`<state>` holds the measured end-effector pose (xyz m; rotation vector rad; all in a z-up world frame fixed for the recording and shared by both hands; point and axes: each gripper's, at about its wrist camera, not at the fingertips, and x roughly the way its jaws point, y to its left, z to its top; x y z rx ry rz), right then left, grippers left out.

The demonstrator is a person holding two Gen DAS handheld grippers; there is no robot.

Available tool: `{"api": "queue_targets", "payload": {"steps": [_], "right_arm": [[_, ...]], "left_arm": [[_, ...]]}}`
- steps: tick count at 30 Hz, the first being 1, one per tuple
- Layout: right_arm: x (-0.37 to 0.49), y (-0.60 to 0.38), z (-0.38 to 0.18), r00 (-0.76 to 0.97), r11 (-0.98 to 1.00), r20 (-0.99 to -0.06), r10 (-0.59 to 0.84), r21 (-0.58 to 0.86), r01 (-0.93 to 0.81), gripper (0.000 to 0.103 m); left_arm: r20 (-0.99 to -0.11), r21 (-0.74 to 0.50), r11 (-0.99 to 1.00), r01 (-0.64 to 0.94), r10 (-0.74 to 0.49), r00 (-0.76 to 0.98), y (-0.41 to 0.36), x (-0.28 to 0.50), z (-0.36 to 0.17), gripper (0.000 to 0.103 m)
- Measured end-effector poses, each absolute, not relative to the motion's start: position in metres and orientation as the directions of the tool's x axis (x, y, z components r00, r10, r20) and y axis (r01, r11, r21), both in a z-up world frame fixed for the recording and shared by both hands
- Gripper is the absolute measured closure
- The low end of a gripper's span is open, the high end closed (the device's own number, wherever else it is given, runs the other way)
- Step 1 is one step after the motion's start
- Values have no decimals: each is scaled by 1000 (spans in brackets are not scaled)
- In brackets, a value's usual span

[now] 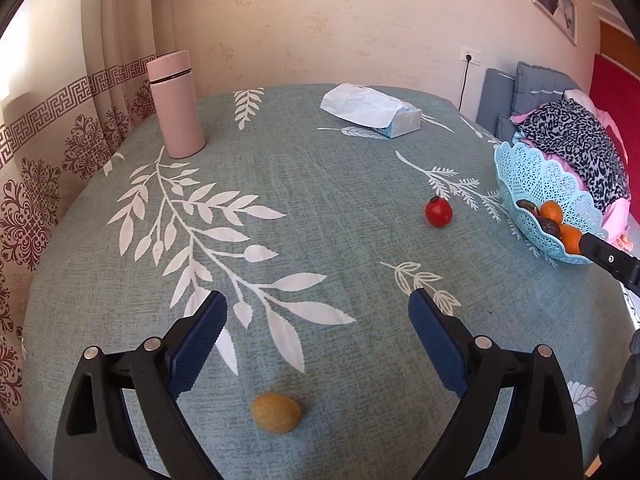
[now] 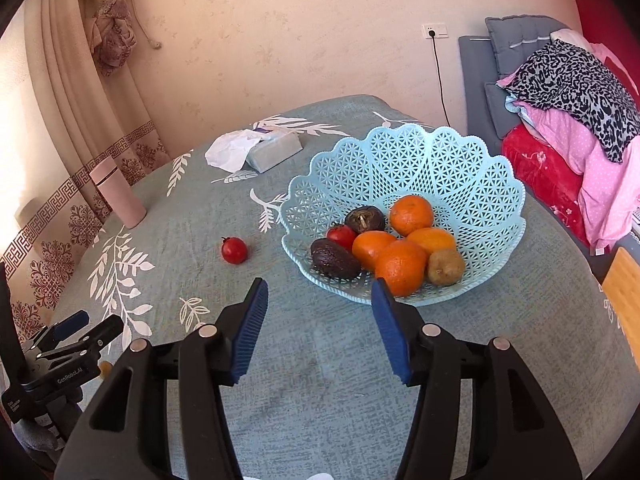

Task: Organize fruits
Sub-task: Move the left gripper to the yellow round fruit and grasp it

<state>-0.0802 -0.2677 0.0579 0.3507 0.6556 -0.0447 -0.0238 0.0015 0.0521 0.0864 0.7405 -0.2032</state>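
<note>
A brown kiwi (image 1: 276, 413) lies on the tablecloth between and just below the fingers of my open, empty left gripper (image 1: 318, 306). A red tomato (image 1: 439, 211) lies loose further off; it also shows in the right wrist view (image 2: 234, 250). The light blue lattice basket (image 2: 460, 160) holds several oranges (image 2: 400, 266), a kiwi (image 2: 446, 267), an avocado (image 2: 334, 259), a tomato (image 2: 341, 236) and a dark fruit (image 2: 365, 219). My right gripper (image 2: 320, 294) is open and empty just in front of the basket. The basket also shows in the left wrist view (image 1: 520, 176).
A pink flask (image 1: 176, 106) stands at the table's far left. A tissue pack (image 1: 372, 110) lies at the far side. A bed with piled clothes (image 2: 572, 92) is right of the table. The left gripper (image 2: 70, 336) shows at the right view's lower left.
</note>
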Motion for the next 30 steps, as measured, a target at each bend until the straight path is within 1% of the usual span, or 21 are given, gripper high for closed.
{"api": "queue_targets", "payload": {"steps": [7,9,12,16,18,21,25,27,30], "right_arm": [[-71,-245,53,771,953,-629,96,281,111,47],[-69,-240,52,767,956,-633,100,275,102,47],[-65,-235,52,763,958,-638,104,269,95,47],[-63,-232,50,755,960,-647,109,266,90,47],[-61,-231,50,753,961,-648,110,263,87,47],[-60,-228,49,752,962,-650,111,259,82,47],[-55,-222,48,746,966,-655,117,249,68,47],[-52,-219,49,744,969,-657,122,243,56,47],[-43,-210,51,742,974,-657,131,226,28,47]], "left_arm": [[-708,-1,981,193,-137,693,28,-36,36,12],[-721,-5,982,189,-134,680,33,-37,31,21],[-745,-33,982,184,-147,651,38,-37,24,30],[-755,-50,980,194,-164,634,38,-39,22,40],[-763,-54,980,192,-165,626,38,-40,20,50],[-769,-56,980,191,-164,617,39,-43,16,61],[-763,-62,979,194,-172,623,39,-48,16,65],[-758,-63,978,196,-175,628,39,-49,17,71],[-749,-76,978,193,-184,636,41,-50,17,74]]}}
